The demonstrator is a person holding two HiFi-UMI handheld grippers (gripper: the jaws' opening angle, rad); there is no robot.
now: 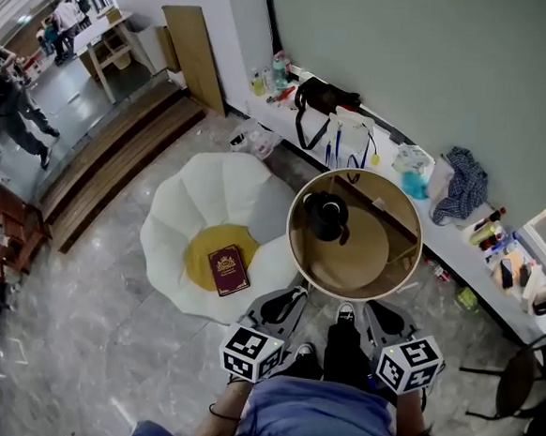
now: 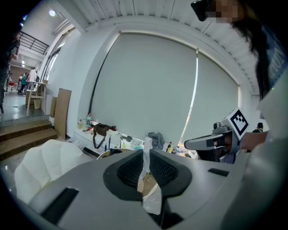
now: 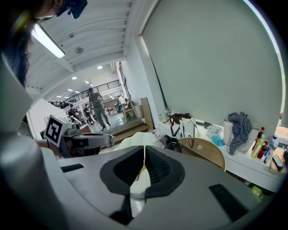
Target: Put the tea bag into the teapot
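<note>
- The left tongs (image 2: 146, 157) are clamped on the tea bag (image 2: 146, 173). It is a thin pale packet pinched edge-on, with its long axis upright along the seam between the pads and its lower part hanging below them.
- The right tongs (image 3: 144, 155) are pressed together, and nothing can be made out between them.
- The black teapot (image 1: 326, 215) stands on the left part of the round wooden surface (image 1: 396, 269). It lies ahead of both tongs and well apart from them, roughly between their two lines.
- The left tongs look slightly nearer to the teapot, so the bag would likely have to travel forward and a little to the right.
- A white petal-shaped chair (image 1: 174, 223) stands just left of the surface, with a yellow cushion (image 1: 200, 254) and a dark red book (image 1: 228, 269) on it.
- A cluttered white ledge (image 1: 459, 246) runs along the grey wall, and wooden steps (image 1: 109, 152) rise at far left.
</note>
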